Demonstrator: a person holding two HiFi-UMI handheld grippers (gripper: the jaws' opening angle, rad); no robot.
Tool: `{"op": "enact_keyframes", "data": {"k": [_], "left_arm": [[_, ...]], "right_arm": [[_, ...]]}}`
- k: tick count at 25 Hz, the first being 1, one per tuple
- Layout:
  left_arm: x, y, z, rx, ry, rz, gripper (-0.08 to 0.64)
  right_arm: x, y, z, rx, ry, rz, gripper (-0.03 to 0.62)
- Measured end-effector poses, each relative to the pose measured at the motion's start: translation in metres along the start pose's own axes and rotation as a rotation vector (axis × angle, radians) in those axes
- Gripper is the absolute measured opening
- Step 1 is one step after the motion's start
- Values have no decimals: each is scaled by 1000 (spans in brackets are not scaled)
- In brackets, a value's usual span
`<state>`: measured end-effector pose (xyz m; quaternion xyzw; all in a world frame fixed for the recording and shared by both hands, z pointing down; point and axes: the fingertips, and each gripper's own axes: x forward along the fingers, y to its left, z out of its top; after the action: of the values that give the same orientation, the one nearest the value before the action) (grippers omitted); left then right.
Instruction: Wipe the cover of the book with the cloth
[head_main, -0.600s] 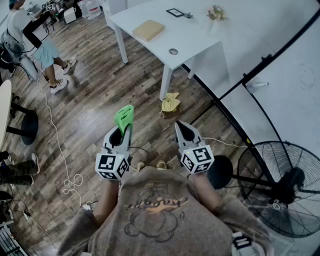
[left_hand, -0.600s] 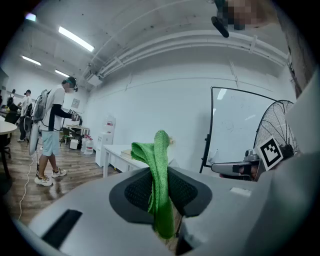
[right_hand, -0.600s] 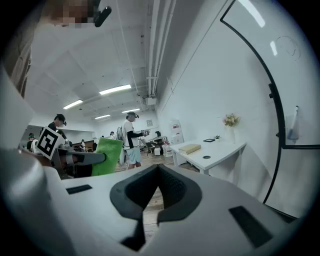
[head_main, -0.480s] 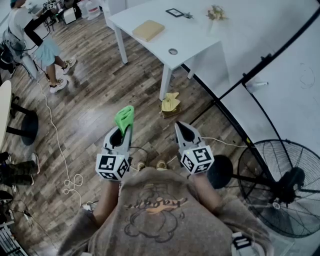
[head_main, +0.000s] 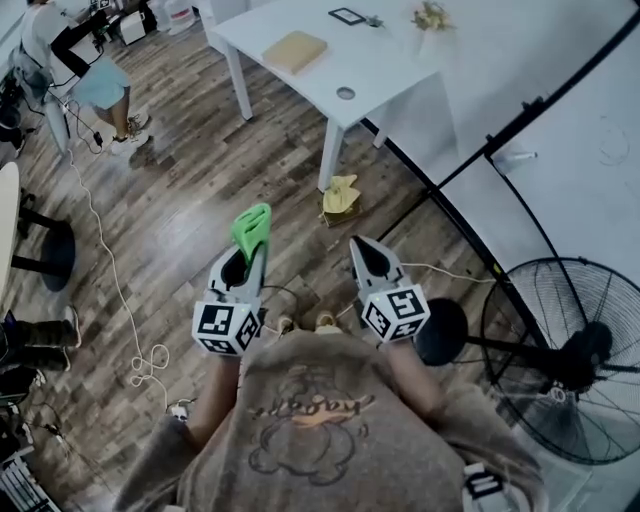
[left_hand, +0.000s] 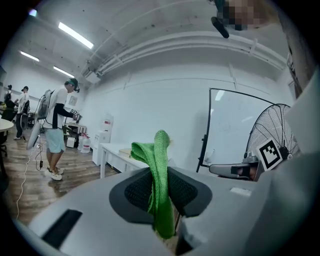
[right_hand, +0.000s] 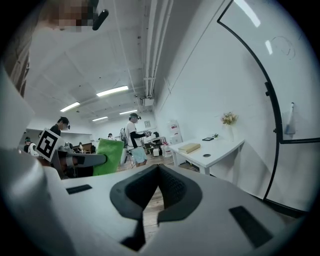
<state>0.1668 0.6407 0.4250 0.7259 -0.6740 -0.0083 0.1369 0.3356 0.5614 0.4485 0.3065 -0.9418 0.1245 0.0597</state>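
My left gripper (head_main: 247, 250) is shut on a green cloth (head_main: 250, 228), which sticks up past the jaw tips; the left gripper view shows the cloth (left_hand: 159, 180) pinched between the black pads. Beside it my right gripper (head_main: 362, 250) is shut with nothing in it, its pads meeting in the right gripper view (right_hand: 159, 172). Both are held over the wooden floor, well short of the white table (head_main: 380, 75). The tan book (head_main: 295, 50) lies flat on the table's far left part, also seen in the right gripper view (right_hand: 189, 147).
A yellow object (head_main: 341, 200) lies on the floor by the table leg. A standing fan (head_main: 565, 360) is at the right, a curved black-framed whiteboard (head_main: 520, 120) behind it. A person (head_main: 75, 70) stands at the upper left. Cables (head_main: 110, 270) trail over the floor.
The whole scene has shifted slightly down and nearer in the head view: the table and book sit a little higher in the frame. Both grippers keep their pose and grip.
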Motion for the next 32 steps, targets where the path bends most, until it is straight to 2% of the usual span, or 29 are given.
{"op": "enact_keyframes", "data": {"k": [7, 15, 22, 32], "left_arm": [[-9, 15, -13, 10, 12, -46, 69], [-13, 33, -15, 3, 21, -71, 69], [21, 49, -12, 2, 19, -65, 69], [114, 74, 8, -5, 38, -71, 69]], "right_arm": [[2, 26, -16, -25, -7, -23, 2], [9, 42, -15, -28, -16, -64, 2], [35, 21, -15, -23, -12, -68, 2], [110, -42, 12, -14, -6, -66, 2]]}}
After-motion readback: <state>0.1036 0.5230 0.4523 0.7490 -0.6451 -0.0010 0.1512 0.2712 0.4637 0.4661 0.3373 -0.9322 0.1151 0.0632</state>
